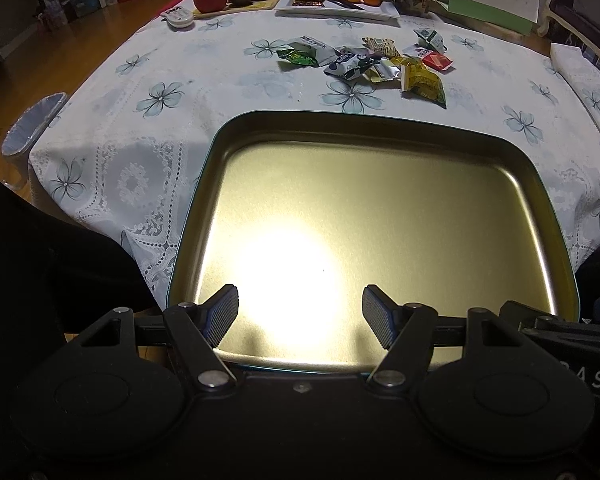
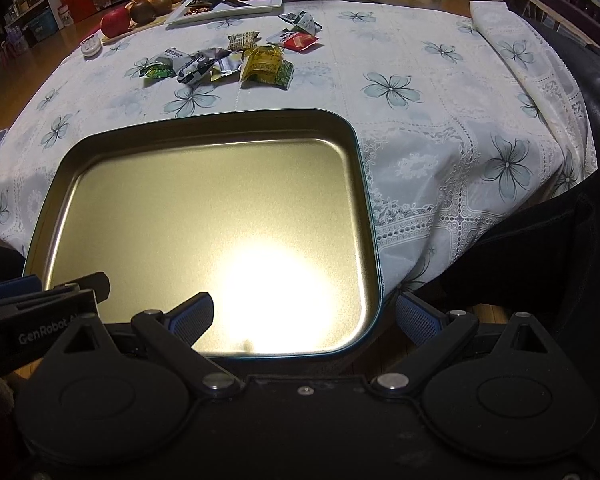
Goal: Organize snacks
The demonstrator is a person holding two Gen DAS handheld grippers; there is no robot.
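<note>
Both spread wide: left hand-held gripper (image 1: 300, 312) over the tin tray's (image 1: 380, 128) near rim, right hand-held gripper (image 2: 304, 316) straddling its corner. Snack packets (image 1: 364, 66) sit at 12 o'clock, bare bench (image 2: 420, 128) between.

A shallow gold metal tin (image 1: 380, 208) with a teal outer wall lies open and empty at the table's near edge. Beyond it, well apart, small wrapped snacks (image 1: 380, 66) lie in a loose cluster.
</note>
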